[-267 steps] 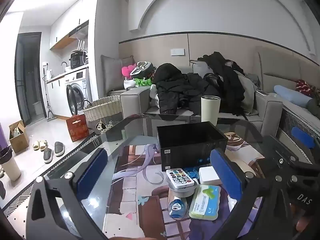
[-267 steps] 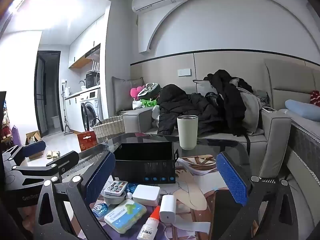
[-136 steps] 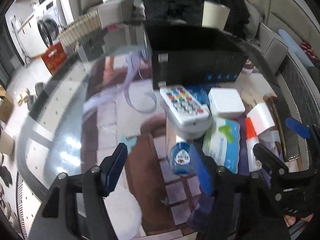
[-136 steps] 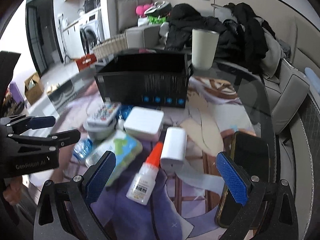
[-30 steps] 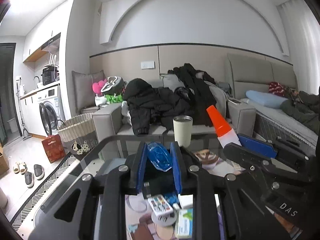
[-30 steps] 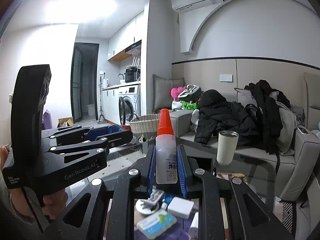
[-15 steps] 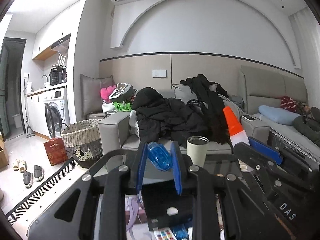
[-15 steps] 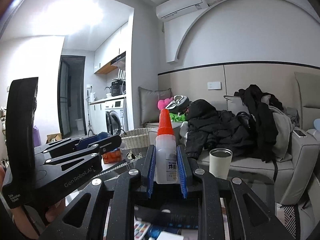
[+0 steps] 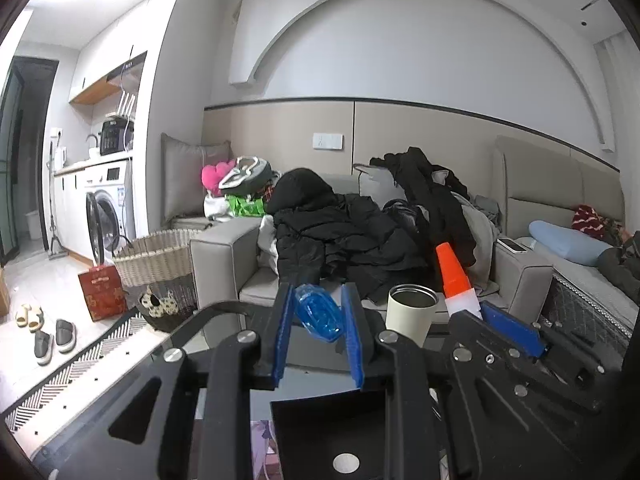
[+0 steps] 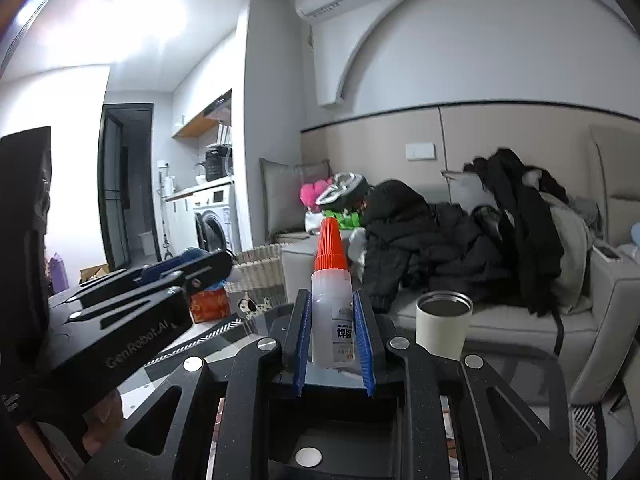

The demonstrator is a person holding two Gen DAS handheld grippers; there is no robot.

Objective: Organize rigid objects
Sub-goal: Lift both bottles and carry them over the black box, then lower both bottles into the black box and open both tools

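My left gripper (image 9: 318,312) is shut on a small clear blue plastic dispenser (image 9: 320,314) and holds it above the open black box (image 9: 320,432). My right gripper (image 10: 331,328) is shut on a white glue bottle (image 10: 331,320) with an orange cone cap, held upright above the same black box (image 10: 332,420). The glue bottle (image 9: 454,280) and right gripper also show at the right of the left wrist view. The left gripper's body (image 10: 132,304) shows at the left of the right wrist view.
A cream tumbler (image 9: 412,312) stands on the glass table beyond the box; it also shows in the right wrist view (image 10: 444,324). A grey sofa (image 9: 224,260) heaped with dark clothes lies behind. A wicker basket (image 9: 160,256) and a washing machine (image 9: 106,212) are at left.
Both grippers have moved forward and lower over the black box, which now fills the bottom of both views. The loose items on the table have dropped out of sight. Both grips are unchanged.
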